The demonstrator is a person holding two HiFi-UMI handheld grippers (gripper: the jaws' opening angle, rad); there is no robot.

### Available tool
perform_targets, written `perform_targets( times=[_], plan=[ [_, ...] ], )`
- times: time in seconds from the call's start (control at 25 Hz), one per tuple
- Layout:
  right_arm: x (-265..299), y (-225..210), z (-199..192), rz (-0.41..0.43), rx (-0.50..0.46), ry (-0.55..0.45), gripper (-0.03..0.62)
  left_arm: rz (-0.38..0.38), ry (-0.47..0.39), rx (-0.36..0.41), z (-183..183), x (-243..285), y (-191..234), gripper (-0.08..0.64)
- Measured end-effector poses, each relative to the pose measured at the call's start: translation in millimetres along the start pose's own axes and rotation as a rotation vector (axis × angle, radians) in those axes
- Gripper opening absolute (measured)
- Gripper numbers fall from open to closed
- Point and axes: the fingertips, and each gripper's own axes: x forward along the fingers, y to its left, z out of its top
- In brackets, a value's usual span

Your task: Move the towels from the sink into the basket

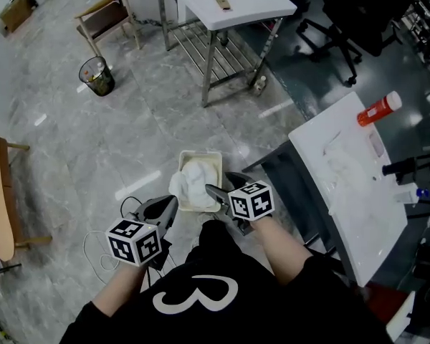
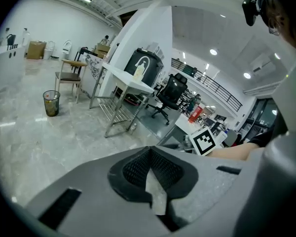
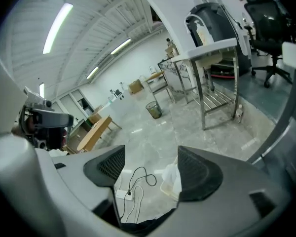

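White towels (image 1: 193,178) fill cream plastic basket (image 1: 201,153) on floor.
Right gripper (image 1: 216,185) open at its near edge, likely for release; left gripper (image 1: 170,205) closed, idle.

The pale grey marble floor (image 1: 129,135) lies bare on the far and left sides of the white rectangular plastic basket (image 1: 201,153), so there is free way in from above and from those 2 sides. Crumpled white towels (image 1: 195,176) heap it and spill over its left rim, crowding the mouth. The slanted white sink counter (image 1: 365,228) stands near on the right, leaving a narrow lane. A black cable with white power strip (image 3: 125,195) lies on the floor left of the basket. The white-topped steel-legged table (image 1: 236,9) and black mesh wastebasket (image 1: 97,76) stand well apart.
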Motion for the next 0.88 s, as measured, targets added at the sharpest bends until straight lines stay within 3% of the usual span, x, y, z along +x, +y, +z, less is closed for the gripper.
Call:
perform_targets(
  times=[0.32, 0.52, 0.88],
  plan=[
    [-117, 39, 21, -0.011, -0.040, -0.193, 0.311, -0.178, 0.030, 0.132, 10, 5, -78, 0.006],
    [-192, 44, 22, -0.082, -0.074, -0.265, 0.311, -0.307, 0.059, 0.207, 15, 20, -136, 0.006],
    [-307, -20, 25, -0.241, -0.033, -0.401, 0.311, -0.448, 0.095, 0.331, 33, 68, -241, 0.006]
  ],
)
